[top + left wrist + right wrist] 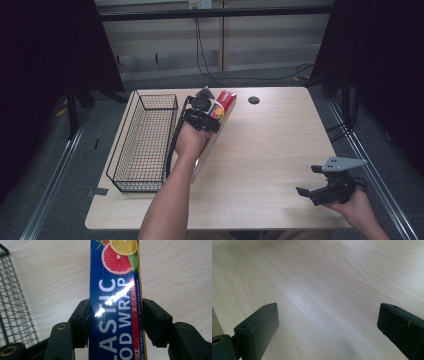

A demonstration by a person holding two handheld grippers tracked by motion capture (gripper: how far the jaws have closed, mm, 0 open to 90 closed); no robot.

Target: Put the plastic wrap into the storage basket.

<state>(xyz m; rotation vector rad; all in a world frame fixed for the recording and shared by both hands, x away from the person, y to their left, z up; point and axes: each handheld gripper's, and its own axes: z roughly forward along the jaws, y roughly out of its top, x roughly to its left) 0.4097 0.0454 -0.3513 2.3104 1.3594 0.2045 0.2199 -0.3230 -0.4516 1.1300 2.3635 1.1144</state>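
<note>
A long box of plastic food wrap, blue and red with citrus pictures, lies on the wooden table beside the basket. My left gripper is shut on the plastic wrap box, one black jaw pressed against each long side. The person's left hand and forearm hide the box's near half in the high view. My right gripper stays open at the table's front right corner, jaws wide apart over bare wood, holding nothing.
A black wire basket stands at the table's left, its mesh just left of the box. A dark round cable hole sits near the far edge. Cables run across the floor behind the table.
</note>
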